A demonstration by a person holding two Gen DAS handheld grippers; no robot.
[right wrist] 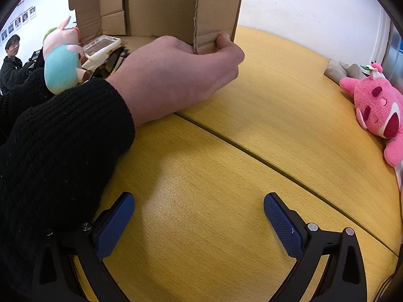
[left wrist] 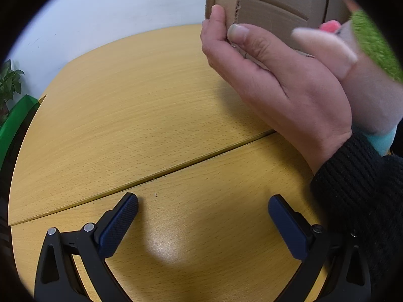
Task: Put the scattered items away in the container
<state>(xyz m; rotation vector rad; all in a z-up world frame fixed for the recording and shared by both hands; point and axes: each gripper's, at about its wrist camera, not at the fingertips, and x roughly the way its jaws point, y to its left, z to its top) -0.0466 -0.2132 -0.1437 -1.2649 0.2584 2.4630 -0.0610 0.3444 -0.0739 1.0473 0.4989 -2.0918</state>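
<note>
A brown cardboard box (right wrist: 161, 5) stands on the yellow wooden table (right wrist: 226, 151), and a person's hand (right wrist: 181, 75) in a black sleeve grips its corner flap. The same hand (left wrist: 272, 75) and box (left wrist: 272, 0) fill the upper right of the left wrist view. A small plush with a pale pink head and light blue body (right wrist: 61, 63) sits by the sleeve. A clear case (right wrist: 102, 46) and dark sunglasses (right wrist: 113, 61) lie at the box's open side. A pink plush (right wrist: 377, 110) lies at the table's right edge. My left gripper (left wrist: 202, 214) and right gripper (right wrist: 199, 211) are open above bare table.
A green object (left wrist: 15, 123) and a potted plant (left wrist: 8, 83) sit past the table's left edge. A seam (right wrist: 277, 163) runs across the tabletop. Another person (right wrist: 11, 60) sits in the far left background. Crumpled beige cloth (right wrist: 337, 69) lies behind the pink plush.
</note>
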